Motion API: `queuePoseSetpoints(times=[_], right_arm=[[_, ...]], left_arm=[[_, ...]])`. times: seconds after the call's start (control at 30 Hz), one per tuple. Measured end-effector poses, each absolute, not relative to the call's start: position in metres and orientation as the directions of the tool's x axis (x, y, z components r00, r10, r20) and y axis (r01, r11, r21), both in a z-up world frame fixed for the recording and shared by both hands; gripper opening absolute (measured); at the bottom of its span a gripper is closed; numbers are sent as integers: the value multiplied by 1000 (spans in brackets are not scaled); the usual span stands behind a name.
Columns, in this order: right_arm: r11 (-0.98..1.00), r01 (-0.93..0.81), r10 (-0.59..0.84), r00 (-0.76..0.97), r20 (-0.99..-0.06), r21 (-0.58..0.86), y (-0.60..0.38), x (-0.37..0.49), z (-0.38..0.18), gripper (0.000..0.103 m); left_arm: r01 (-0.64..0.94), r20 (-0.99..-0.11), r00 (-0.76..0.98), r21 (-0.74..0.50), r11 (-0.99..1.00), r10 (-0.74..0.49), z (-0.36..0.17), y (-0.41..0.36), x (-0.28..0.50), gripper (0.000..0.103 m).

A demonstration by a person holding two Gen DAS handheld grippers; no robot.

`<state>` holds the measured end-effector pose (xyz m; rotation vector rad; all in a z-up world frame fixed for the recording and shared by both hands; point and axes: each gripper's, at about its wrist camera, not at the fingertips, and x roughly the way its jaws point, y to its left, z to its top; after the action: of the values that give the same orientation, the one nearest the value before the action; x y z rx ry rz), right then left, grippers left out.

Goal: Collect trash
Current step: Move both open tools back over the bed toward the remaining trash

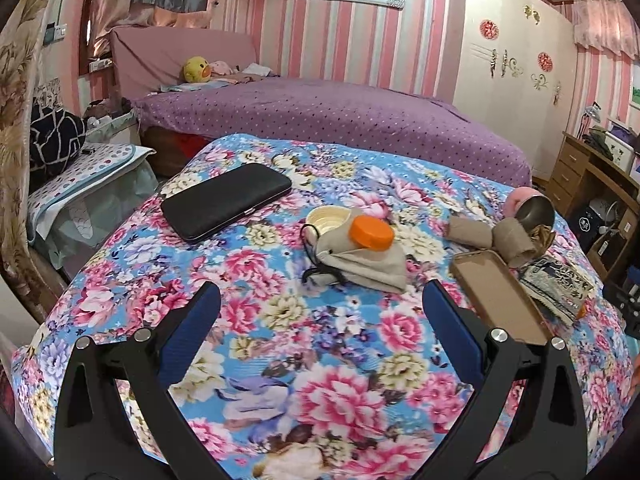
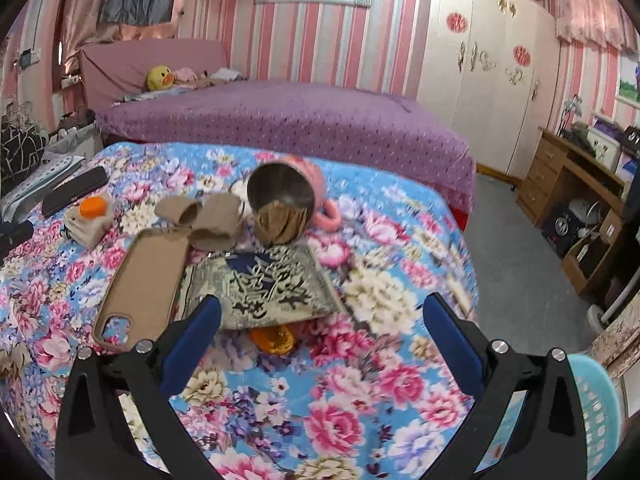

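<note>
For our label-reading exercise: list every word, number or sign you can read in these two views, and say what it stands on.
None can be read with certainty.
Patterned packet: large dark calligraphy-like characters, too blurred to read.
Red round decals on the wardrobe: ornamental signs, too small to make out.
Dark box under the desk: a round white logo, illegible.
</note>
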<state>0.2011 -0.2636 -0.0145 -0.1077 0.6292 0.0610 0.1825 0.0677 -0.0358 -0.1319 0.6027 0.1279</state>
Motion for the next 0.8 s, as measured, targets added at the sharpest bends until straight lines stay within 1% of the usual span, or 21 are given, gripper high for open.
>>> queuePoseSetpoints(times=[0.23, 0.47, 0.63, 0.77, 0.8], right_arm=[[995, -92, 43, 789, -613, -48, -256, 211, -27, 99], [996, -72, 29, 790, -613, -45, -260, 219, -29, 99], [995, -79, 22, 797, -604, -67, -261, 223, -28, 99], [995, -65, 8, 790, -613, -70, -267, 229, -28, 99], [996, -61, 5, 792, -611, -72, -270, 230, -27, 99]], left_arm=[[-156, -592, 802, -79, 985, 80, -43, 74, 185, 97], [-152, -591, 804, -93, 984, 68, -43, 73, 195, 97], [-148, -599, 799, -127, 981, 43, -44, 67, 200, 97], [-135, -590, 806, -116, 984, 41, -42, 57, 203, 97], [-131, -590, 807, -109, 985, 42, -41, 55, 204, 95]])
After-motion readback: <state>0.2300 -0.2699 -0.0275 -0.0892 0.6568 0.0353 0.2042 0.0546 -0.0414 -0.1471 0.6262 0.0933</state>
